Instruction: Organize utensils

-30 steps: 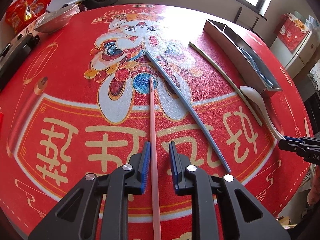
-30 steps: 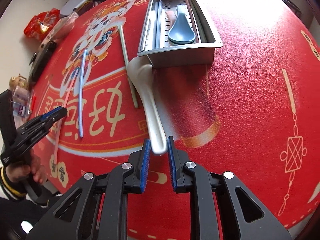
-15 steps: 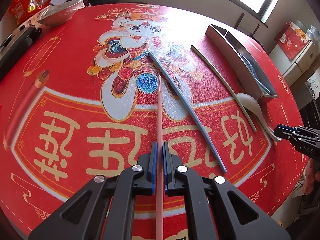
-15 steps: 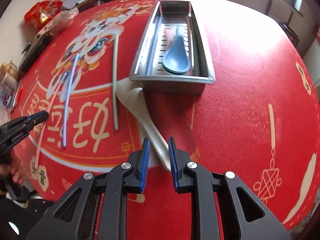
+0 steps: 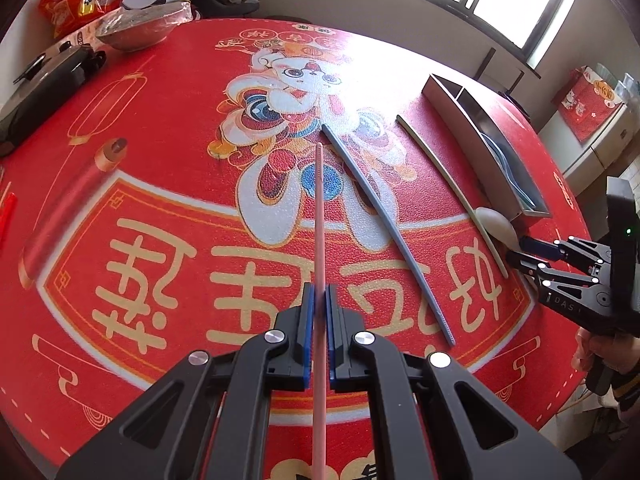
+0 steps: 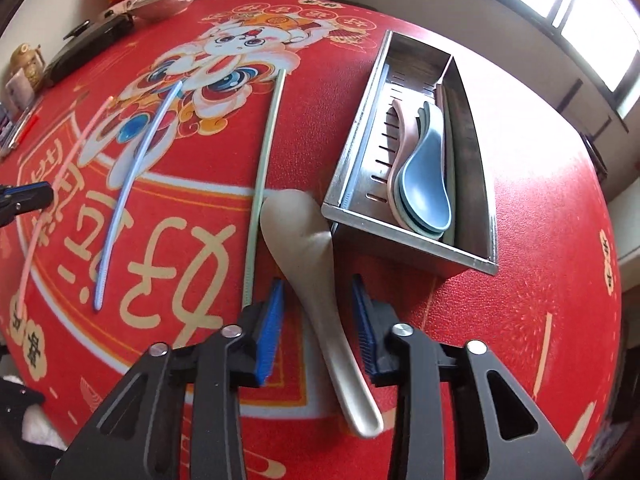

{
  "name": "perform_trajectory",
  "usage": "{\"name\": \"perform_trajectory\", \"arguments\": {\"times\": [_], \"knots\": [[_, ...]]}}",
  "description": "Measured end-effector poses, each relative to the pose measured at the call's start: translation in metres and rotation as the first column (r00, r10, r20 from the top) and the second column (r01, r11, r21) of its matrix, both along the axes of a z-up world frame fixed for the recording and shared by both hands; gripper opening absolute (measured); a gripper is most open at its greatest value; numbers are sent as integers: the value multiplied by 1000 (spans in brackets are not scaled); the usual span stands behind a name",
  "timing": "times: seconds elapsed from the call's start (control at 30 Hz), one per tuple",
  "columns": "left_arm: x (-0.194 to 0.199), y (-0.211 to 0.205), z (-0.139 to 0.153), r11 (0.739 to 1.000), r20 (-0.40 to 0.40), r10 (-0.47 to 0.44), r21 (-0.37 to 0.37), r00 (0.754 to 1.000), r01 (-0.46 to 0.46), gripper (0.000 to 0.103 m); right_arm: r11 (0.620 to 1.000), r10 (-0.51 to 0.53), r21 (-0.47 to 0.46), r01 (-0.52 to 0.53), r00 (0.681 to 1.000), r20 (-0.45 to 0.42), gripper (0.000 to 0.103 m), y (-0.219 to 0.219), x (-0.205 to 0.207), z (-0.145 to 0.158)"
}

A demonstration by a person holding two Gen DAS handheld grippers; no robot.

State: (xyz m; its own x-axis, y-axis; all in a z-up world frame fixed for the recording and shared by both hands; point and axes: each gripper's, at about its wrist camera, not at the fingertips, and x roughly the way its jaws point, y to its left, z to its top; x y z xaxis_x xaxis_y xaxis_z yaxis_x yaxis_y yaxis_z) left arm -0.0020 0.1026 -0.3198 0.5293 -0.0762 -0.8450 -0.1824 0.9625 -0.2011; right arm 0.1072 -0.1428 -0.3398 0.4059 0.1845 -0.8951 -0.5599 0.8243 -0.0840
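My left gripper pinches the pink chopstick. My right gripper, fingers just spreading, straddles the white spoon on the worktop. Only the right view shows spoons inside the metal tray.

Spoon lies between chopstick and tray holding spoons

Both grippers — black plastic, blue ribbed pads, 4 silver screws each.
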Motion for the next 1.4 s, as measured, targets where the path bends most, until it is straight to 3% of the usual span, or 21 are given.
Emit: {"name": "perform_trajectory", "arguments": {"times": [0.17,0.27,0.37,0.47,0.93,1.4], "knots": [[0,6,2,1000,8,15,-14,1000,-15,5,1000,-7,29,8,999,-39,19,0,-1,0],[3,5,4,1000,14,5,-17,1000,-5,5,989,-47,136,63,992,-119,16,-9,2,5],[6,4,4,1000,19,-6,-21,1000,7,5,941,-120,281,187,964,-238,8,-31,8,7],[8,4,4,1000,20,-13,-25,1000,14,5,883,-185,353,308,921,-342,8,-54,12,2],[8,2,10,999,24,-32,-36,999,33,5,911,-138,323,258,926,-352,6,-38,13,-6],[20,-13,47,996,100,-58,-58,993,64,5,804,-142,503,318,923,-356,6,-64,22,41]]}}
